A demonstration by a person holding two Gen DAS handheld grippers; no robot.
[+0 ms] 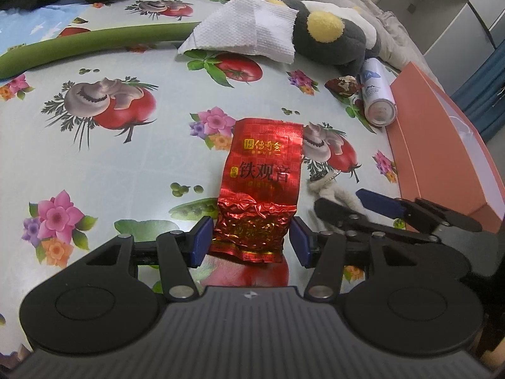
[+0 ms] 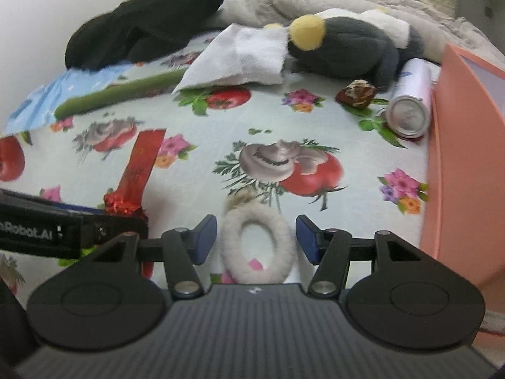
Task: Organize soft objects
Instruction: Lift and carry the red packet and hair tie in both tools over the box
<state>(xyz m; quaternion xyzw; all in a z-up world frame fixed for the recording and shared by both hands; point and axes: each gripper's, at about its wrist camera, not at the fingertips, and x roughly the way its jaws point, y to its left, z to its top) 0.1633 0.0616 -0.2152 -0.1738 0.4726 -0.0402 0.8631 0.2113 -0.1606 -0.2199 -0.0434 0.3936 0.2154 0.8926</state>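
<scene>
A red foil tea packet (image 1: 262,170) lies over the flowered tablecloth (image 1: 126,170), its crinkled lower end between the blue pads of my left gripper (image 1: 251,241), which touch both of its sides. In the right wrist view the packet (image 2: 139,164) shows edge-on beside the left gripper (image 2: 126,213). A white fluffy ring (image 2: 230,243) lies on the cloth between the fingers of my right gripper (image 2: 257,240). The pads stand close beside the ring without squeezing it. In the left wrist view the right gripper (image 1: 339,200) is around that ring (image 1: 328,192).
A grey and yellow plush toy (image 1: 331,41) lies at the back with a paper towel (image 1: 246,28) on it. A long green roll (image 1: 79,47), black clothing (image 2: 142,28), a spray can (image 1: 377,94) and a small brown lump (image 1: 342,85) lie nearby. An orange box (image 1: 442,145) borders the right side.
</scene>
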